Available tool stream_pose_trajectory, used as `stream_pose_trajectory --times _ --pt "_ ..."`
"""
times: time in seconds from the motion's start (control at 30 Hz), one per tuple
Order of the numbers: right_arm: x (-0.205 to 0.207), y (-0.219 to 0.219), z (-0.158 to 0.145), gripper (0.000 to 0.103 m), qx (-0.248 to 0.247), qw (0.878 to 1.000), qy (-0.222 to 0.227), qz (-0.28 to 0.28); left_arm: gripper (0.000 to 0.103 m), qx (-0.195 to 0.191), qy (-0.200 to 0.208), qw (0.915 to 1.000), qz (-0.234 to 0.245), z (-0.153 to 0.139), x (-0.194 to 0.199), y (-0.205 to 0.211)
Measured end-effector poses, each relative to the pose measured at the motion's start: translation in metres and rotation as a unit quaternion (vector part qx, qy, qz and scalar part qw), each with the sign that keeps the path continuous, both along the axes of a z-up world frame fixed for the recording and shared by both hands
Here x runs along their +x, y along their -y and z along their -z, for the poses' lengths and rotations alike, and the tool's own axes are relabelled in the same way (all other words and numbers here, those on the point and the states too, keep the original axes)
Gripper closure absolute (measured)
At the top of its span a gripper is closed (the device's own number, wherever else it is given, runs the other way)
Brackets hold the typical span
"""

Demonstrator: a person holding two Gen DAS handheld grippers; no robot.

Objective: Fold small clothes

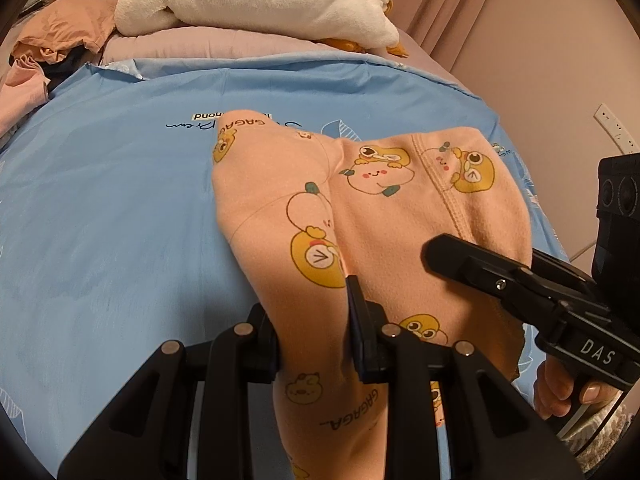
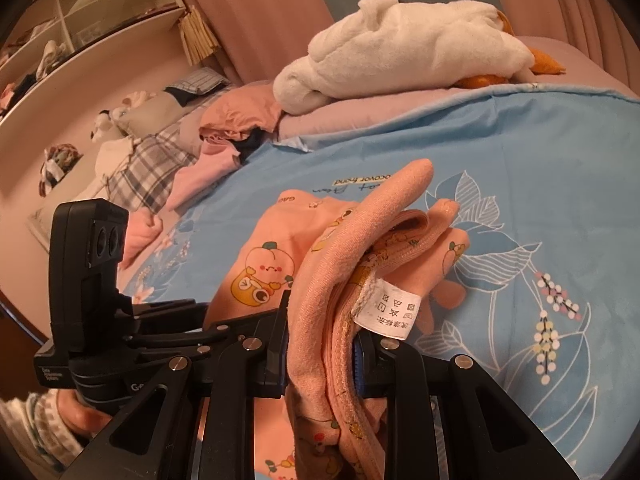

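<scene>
A small peach garment [image 1: 360,208] printed with yellow cartoon figures lies partly lifted over the blue bed sheet [image 1: 100,200]. My left gripper [image 1: 320,320] is shut on a fold of the garment near its lower part. My right gripper [image 2: 320,344] is shut on the garment's bunched waistband [image 2: 332,280], where a white care label [image 2: 390,314] hangs out. The right gripper also shows in the left wrist view [image 1: 520,280], at the garment's right edge. The left gripper body shows in the right wrist view [image 2: 92,280] at the left.
A white plush towel bundle [image 1: 256,0] lies on a pink pillow at the far end of the bed. A pile of pink and plaid clothes [image 2: 180,160] lies on the left side. Shelves [image 2: 80,20] stand beyond. A wall with a socket [image 1: 612,124] stands on the right.
</scene>
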State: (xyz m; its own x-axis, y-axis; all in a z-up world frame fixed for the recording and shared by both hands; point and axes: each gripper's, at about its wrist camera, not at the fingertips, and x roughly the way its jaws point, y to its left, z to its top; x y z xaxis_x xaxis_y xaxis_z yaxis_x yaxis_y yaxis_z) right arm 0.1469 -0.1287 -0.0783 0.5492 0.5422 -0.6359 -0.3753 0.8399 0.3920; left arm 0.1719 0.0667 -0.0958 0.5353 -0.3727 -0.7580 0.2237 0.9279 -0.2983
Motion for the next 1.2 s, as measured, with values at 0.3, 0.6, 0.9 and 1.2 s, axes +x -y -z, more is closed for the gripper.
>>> stream_pose_trajectory --times 0.3,0.6,0.9,1.2 --pt "0.013 -0.003 0.008 0.078 -0.001 1.0 -0.009 0.0 0.077 0.006 -0.009 0.9999 -0.001 0.009 0.016 -0.003" --pt "0.022 -0.004 0.017 0.078 -0.001 1.0 -0.022 0.001 0.077 0.011 -0.023 0.9997 -0.002 0.018 0.027 -0.005" --pt "0.03 -0.005 0.025 0.078 -0.002 0.999 -0.033 0.003 0.076 0.017 -0.033 0.9993 -0.001 0.025 0.035 -0.003" --pt "0.035 -0.006 0.029 0.078 -0.002 0.999 -0.039 0.004 0.076 0.021 -0.037 0.9991 0.001 0.028 0.04 -0.001"
